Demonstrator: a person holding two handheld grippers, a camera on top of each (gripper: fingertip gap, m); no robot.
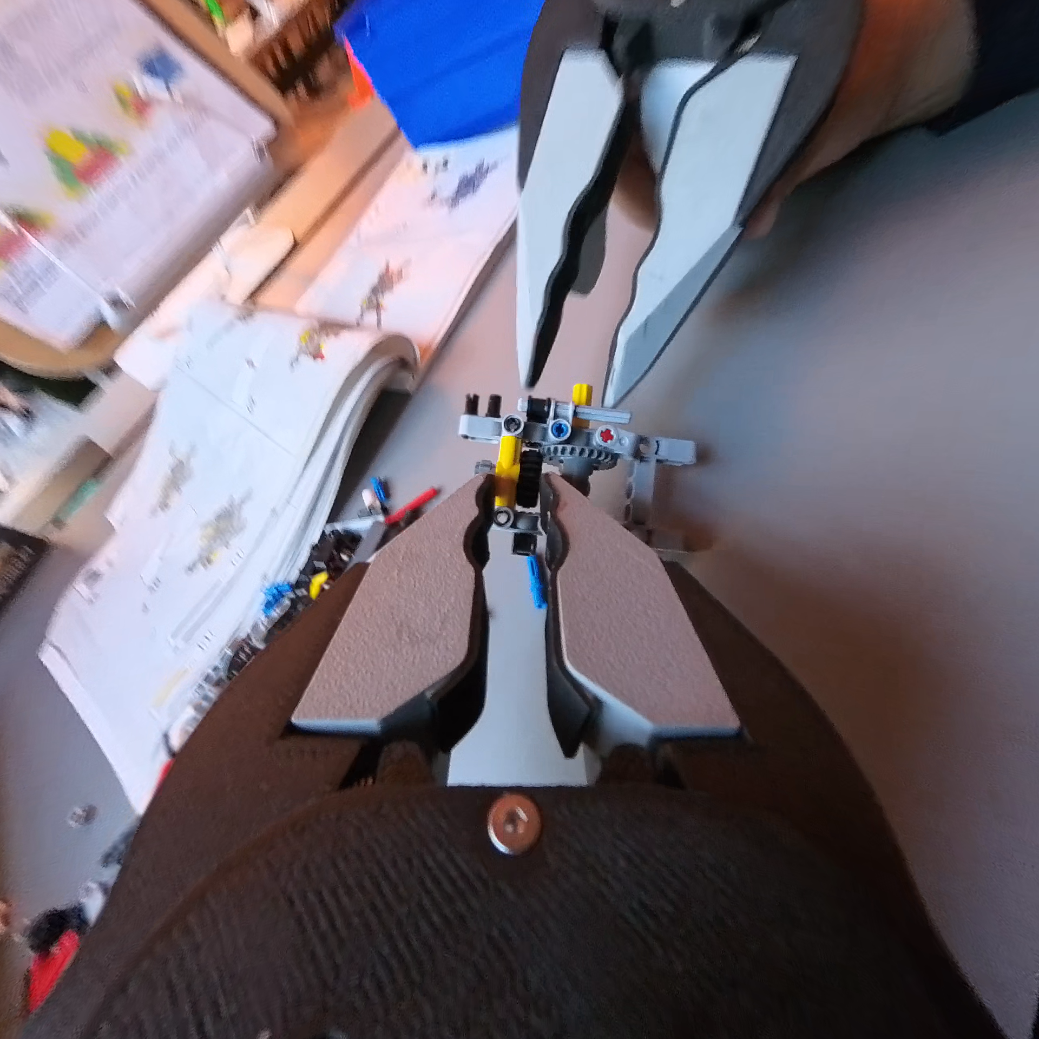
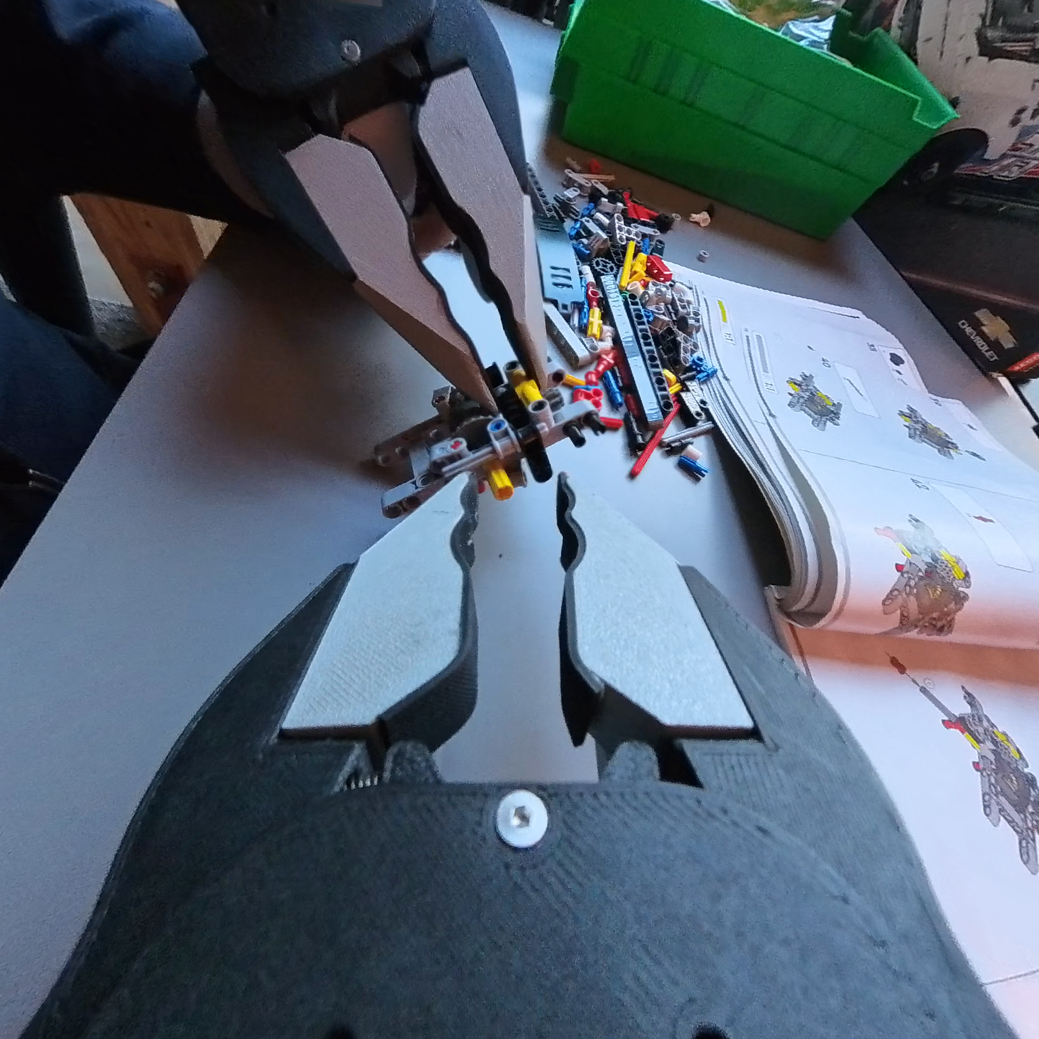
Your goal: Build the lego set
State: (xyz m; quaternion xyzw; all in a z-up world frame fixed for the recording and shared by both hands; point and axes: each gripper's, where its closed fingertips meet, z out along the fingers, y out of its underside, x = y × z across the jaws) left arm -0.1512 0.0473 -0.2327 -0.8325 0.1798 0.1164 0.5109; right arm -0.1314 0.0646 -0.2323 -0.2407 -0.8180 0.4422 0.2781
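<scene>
The left hand-held gripper (image 1: 514, 478) is closed on a small toy-brick gear assembly (image 1: 562, 444): its two fingers clamp the yellow connector and black gear at the near end, and the right wrist view shows the same pinch from the far side. The assembly, built of grey beams with a large grey gear, blue and red pins and a yellow axle stub, seems to rest partly on the grey surface (image 1: 843, 506), though blur makes this hard to judge.

The right hand-held gripper (image 2: 514, 489) is open and holds nothing. Its fingertips sit just beside the assembly's yellow axle stub (image 2: 499, 482) and black gear, apart from them.

A blue pin (image 1: 537, 582) lies on the surface beneath the left gripper's fingers. To one side lies a pile of loose building pieces (image 2: 629, 315), a red axle (image 2: 652, 444), an open instruction booklet (image 2: 871, 450) and a green bin (image 2: 731, 112).
</scene>
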